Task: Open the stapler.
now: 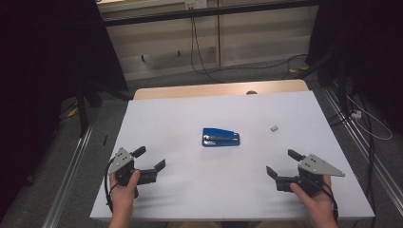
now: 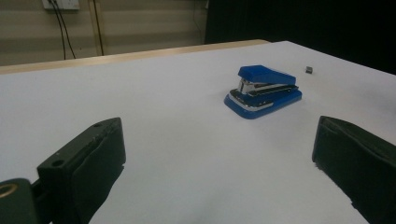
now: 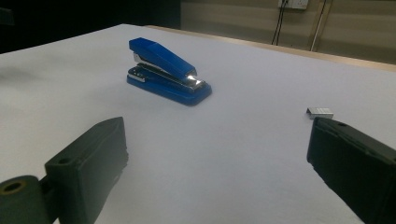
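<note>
1. Right now I have the left gripper [image 1: 151, 158] low over the near left part of the white table [image 1: 190, 190], with a hand [image 1: 122, 194] wrapped around its body from below.
2. Its jaws stand wide apart with nothing between them; in the left gripper view I see bare table surface in the gap.
3. I have the right gripper [image 1: 284, 164] low over the near right part of the table, also carried by a hand [image 1: 317, 199], and its grey three-cornered plate [image 1: 321, 165] points outward to the right.
4. Its jaws are likewise spread wide and hold nothing.
5. From the left gripper, the blue stapler [image 1: 221, 137] lies ahead and off to the right, well apart from the jaw tips; in the left gripper view the stapler [image 2: 263, 91] sits beyond the gap, nearer the right jaw's side.
6. From the right gripper, the stapler [image 3: 167, 77] lies ahead and to the left, well apart, resting flat on its base with the blue top arm raised at the hinge end and its metal magazine showing.
7. I see a small strip of staples [image 1: 274, 128] on the table ahead of the right gripper; in the right gripper view the strip [image 3: 320, 112] lies just beyond the right jaw's tip, not touching it.
</note>
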